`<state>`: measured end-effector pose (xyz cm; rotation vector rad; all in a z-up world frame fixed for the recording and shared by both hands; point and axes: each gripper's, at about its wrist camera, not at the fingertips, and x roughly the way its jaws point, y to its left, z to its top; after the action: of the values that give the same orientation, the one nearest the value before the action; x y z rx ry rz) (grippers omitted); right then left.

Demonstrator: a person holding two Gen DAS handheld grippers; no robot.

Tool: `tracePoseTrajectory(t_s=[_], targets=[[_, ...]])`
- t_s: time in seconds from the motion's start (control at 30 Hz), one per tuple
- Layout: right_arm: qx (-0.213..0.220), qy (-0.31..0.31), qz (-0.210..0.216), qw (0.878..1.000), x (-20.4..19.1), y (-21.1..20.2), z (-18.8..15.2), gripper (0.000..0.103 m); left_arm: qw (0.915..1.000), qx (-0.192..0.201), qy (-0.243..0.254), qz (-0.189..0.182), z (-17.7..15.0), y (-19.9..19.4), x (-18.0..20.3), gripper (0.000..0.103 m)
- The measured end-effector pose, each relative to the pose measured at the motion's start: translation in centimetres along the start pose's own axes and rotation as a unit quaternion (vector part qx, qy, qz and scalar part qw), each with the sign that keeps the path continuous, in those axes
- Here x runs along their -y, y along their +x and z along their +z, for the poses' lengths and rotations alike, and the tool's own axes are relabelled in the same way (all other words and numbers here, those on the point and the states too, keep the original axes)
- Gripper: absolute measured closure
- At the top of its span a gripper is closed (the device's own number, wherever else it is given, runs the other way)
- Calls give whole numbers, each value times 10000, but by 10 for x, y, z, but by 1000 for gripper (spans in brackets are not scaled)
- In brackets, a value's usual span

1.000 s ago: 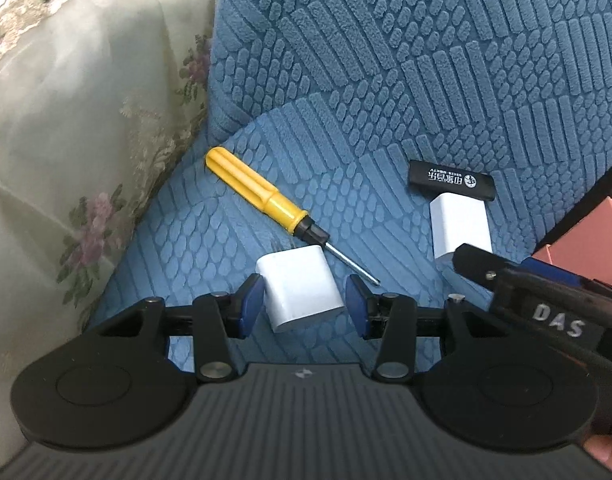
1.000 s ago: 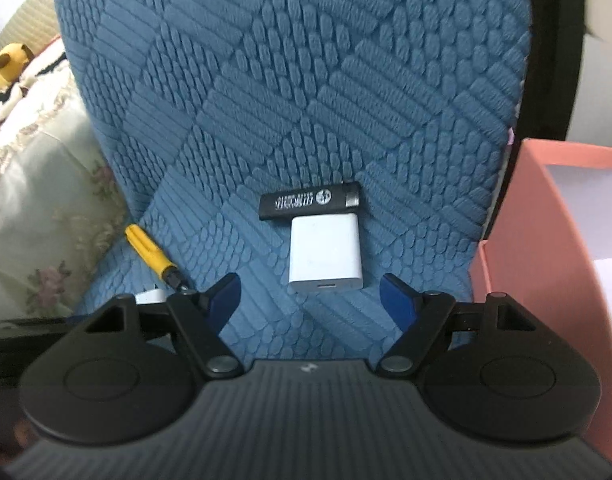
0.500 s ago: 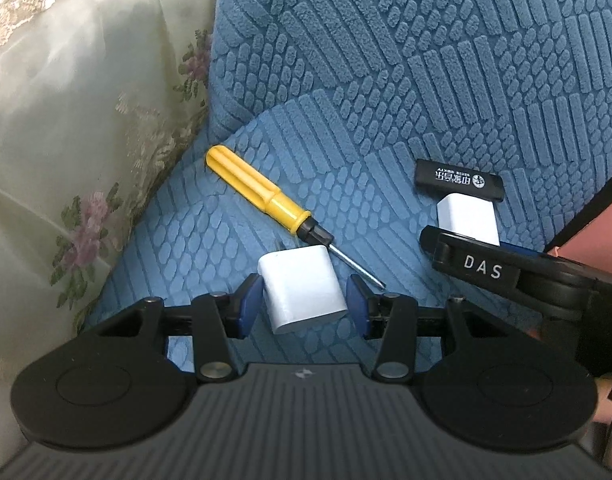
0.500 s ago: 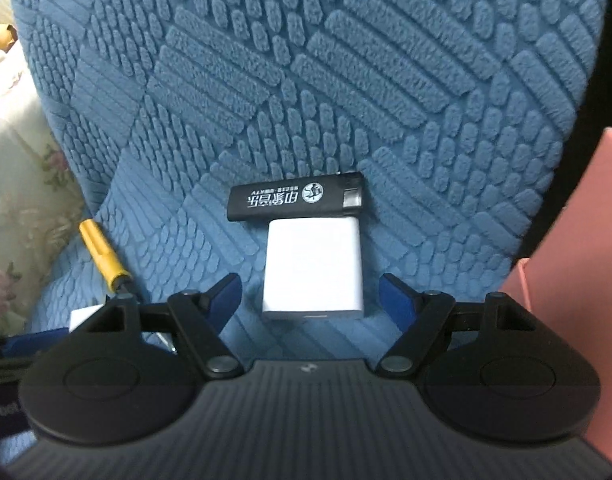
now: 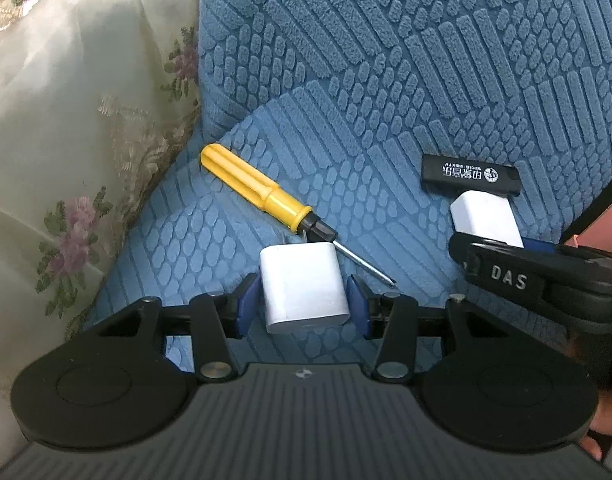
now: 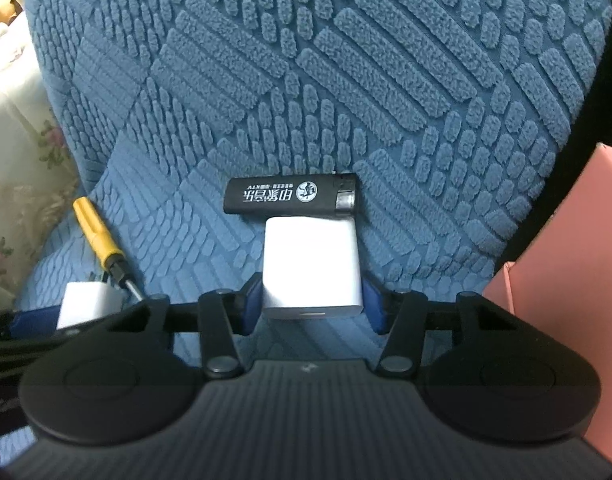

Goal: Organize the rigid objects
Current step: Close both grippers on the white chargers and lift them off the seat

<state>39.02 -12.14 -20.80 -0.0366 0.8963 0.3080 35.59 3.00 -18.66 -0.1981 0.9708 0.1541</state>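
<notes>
Your left gripper [image 5: 303, 306] has its jaws narrowed around a white charger [image 5: 303, 286] on the blue seat cushion [image 5: 386, 80], pads at its sides; firm contact cannot be confirmed. Your right gripper [image 6: 313, 306] likewise brackets a second white block [image 6: 312, 266], whose far end touches the black lighter [image 6: 291, 198]. The screwdriver [image 5: 273, 202] lies just beyond the charger. A pink box [image 6: 566, 300] stands at right.
</notes>
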Motion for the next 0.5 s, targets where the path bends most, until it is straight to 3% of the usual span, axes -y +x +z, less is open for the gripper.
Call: tracePoseTrajectory(t_s=[0.5], targets=[[-51, -53, 112, 9999, 2, -62, -32, 50, 9990, -106, -197, -385, -15, -14, -14, 52]])
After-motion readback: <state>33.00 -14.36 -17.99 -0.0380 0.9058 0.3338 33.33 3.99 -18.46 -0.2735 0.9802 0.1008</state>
